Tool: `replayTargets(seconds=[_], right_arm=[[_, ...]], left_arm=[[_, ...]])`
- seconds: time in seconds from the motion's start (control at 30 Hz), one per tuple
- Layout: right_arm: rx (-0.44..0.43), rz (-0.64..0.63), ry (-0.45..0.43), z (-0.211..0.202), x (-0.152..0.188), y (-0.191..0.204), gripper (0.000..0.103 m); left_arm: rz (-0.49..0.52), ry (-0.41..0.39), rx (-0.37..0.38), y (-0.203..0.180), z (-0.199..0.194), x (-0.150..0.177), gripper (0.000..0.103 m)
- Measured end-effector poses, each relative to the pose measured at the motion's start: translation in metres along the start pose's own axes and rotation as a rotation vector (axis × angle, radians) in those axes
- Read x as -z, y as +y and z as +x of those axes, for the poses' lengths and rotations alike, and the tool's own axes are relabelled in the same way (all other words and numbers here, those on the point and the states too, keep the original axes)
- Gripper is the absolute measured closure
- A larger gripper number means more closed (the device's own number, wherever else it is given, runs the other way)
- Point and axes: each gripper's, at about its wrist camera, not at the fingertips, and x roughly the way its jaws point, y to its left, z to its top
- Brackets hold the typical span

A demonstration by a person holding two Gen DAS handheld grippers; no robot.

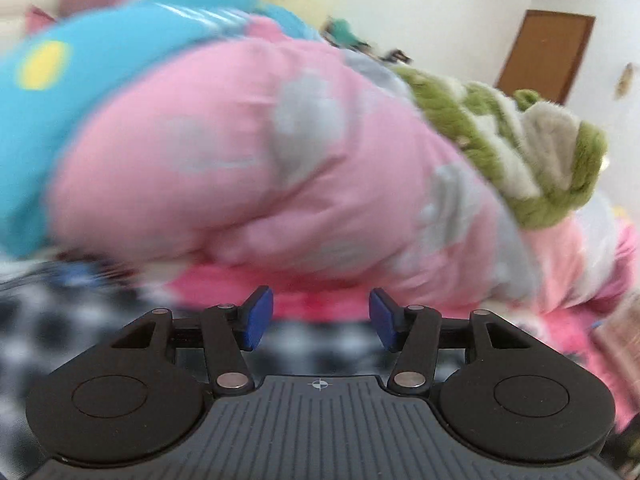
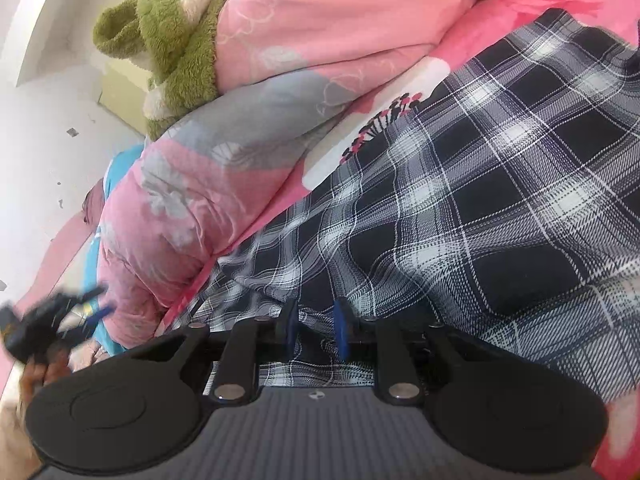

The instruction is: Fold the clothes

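Right gripper [image 2: 314, 330] pinching plaid garment [image 2: 460, 208] edge; left gripper [image 1: 320, 320] spread — plaid cloth below, untouched.

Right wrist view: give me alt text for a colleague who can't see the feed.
The right tool, its blue fingers a little apart, sits at the edge of a black-and-white plaid garment spread on a pink bedsheet. A pink-and-grey quilt and a green plush toy lie beyond it; the left tool is blurred at far left.
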Motion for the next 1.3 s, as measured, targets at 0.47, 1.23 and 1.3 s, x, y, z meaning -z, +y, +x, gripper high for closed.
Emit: replayTargets(seconds=[0.47,1.23,1.3], right_arm=[[-0.028,-0.637,0.127,0.047,0.019,0.227,0.077],[-0.244,-1.282,0.614,0.395,0.177,0.433,0.045],[-0.243,-1.270,0.615,0.396,0.180,0.431,0.057]], left_arm=[[-0.102,-0.081,-0.245,0.114,-0.034,0.049,0.050],[-0.344,-0.112,-0.586,0.215,-0.035,0.041,0.052],[-0.327,-0.111,-0.607,0.214,-0.032,0.041,0.052]])
